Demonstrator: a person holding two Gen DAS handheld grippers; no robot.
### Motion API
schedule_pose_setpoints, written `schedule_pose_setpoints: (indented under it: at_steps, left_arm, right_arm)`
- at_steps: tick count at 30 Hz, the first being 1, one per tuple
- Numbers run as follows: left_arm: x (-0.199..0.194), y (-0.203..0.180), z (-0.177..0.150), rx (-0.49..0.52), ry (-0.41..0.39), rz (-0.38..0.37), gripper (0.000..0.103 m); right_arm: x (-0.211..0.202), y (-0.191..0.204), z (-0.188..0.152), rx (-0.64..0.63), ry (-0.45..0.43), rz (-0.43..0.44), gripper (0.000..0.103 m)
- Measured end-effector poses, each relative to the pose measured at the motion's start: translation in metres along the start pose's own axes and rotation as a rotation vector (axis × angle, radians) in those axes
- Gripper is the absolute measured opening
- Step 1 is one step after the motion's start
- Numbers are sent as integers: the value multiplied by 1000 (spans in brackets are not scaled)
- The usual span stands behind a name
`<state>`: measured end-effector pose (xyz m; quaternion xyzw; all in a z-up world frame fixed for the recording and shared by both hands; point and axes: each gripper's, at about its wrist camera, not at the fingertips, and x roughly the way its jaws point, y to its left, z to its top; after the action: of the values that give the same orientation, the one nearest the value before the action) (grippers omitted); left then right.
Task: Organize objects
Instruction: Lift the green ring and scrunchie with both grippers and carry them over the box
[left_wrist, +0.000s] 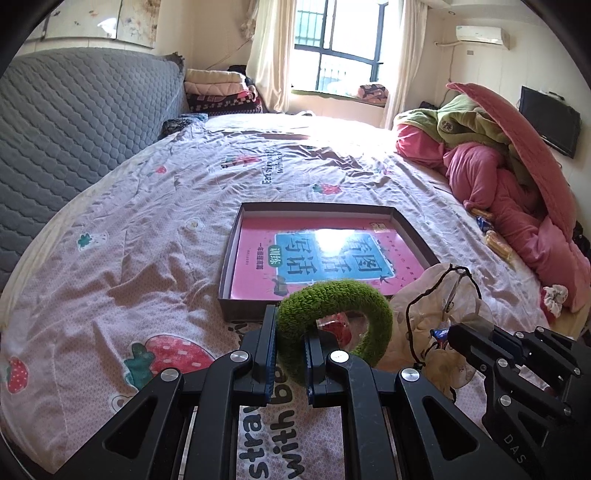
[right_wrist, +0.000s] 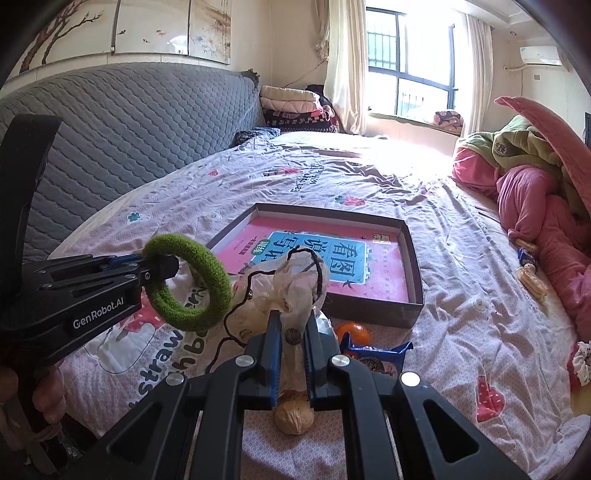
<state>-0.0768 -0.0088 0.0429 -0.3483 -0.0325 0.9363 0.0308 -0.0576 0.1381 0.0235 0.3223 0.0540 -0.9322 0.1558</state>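
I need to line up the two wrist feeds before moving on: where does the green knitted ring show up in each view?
Left wrist: the green knitted ring sits low at centre, clamped in the left gripper, just in front of the box's near wall.
Right wrist: the ring is at left of centre, held up off the bedsheet by the left gripper.
Shared landmark: the shallow box holding the pink book.

Strong daylight pours through the window (left_wrist: 334, 44), washing out the far bed (left_wrist: 332, 136) and throwing glare on the book (left_wrist: 325, 240). Fisheye bending and dark corners frame both sharp views.
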Motion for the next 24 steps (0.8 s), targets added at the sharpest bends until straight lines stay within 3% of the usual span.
schedule_pose_setpoints:
  at_steps: [24]
  left_arm:
    - [24, 4, 43, -22, -32, 57, 12]
  right_arm:
    - [14, -38, 43, 25, -110, -19, 11]
